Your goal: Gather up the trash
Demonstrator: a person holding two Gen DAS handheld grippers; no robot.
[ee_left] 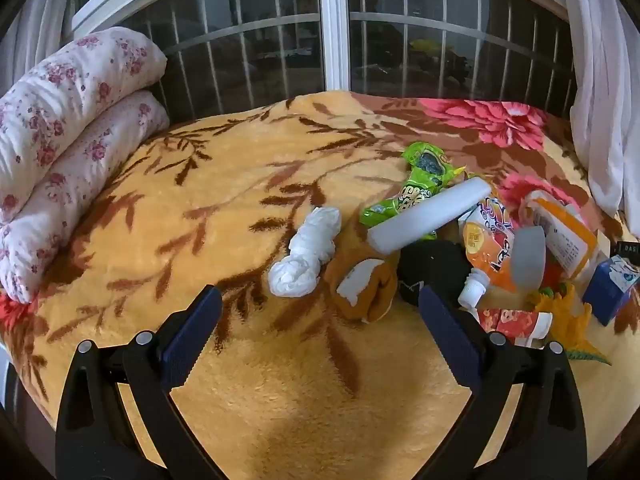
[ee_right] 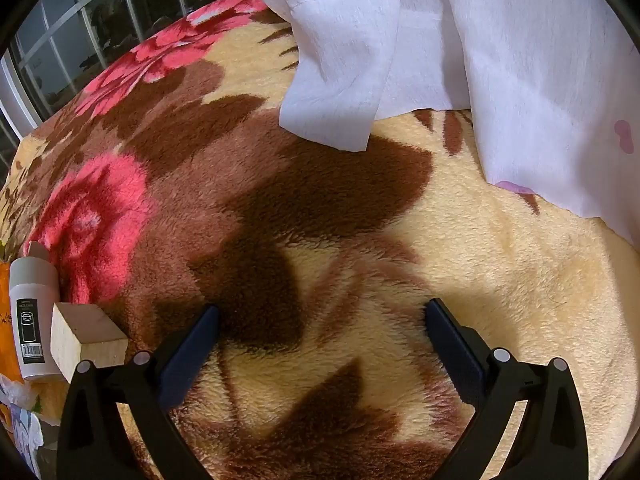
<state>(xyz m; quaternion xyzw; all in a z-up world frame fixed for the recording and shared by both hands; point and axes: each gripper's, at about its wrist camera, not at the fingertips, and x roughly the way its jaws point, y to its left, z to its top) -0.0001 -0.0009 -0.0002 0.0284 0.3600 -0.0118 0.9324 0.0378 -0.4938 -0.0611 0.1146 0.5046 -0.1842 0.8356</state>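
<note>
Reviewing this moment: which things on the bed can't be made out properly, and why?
- Black object, left wrist view: covered by the white foam bar and orange drink pouch; identity unclear.
- Blue carton, left wrist view: cut off at the right edge.
- White cylindrical bottle, right wrist view: label print too small to read.
- Trash bin: in neither view.

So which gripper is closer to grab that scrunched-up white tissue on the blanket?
Probably the left. The left gripper is open and looks right at the crumpled tissue, just ahead of its fingers. The right gripper, also open, faces only bare blanket and curtain.
</note>
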